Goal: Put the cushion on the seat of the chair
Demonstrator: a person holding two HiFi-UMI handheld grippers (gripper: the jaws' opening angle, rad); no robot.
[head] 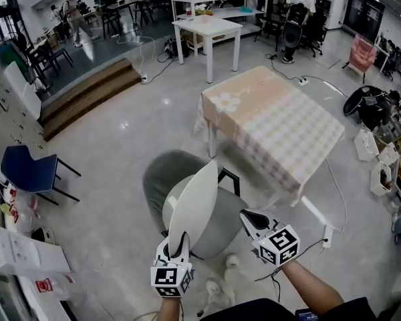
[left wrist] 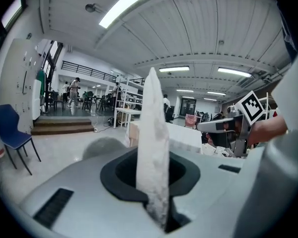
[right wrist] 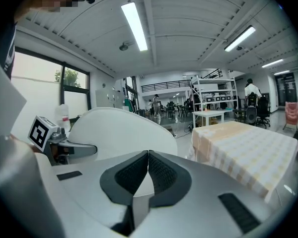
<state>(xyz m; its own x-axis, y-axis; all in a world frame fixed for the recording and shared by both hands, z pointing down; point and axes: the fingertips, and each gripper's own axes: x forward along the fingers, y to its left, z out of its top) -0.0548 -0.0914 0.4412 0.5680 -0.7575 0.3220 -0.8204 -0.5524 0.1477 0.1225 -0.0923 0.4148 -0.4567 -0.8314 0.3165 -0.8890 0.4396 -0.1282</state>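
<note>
Head view: the left gripper [head: 179, 238] holds the white round padded cushion [head: 195, 202] upright over the grey upholstered chair [head: 222, 236], with the right gripper [head: 248, 218] over the same chair. Left gripper view: fingers [left wrist: 111, 175] clamp the cushion's edge. Right gripper view: fingers [right wrist: 134, 175] pressed together, empty.

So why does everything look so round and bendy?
Head view: the picture bulges outward, and shiny spots glare on the floor. Left gripper view: dark corners, and the close cushion looks giant. Right gripper view: the ceiling light glows white, and the corners go black too.
</note>
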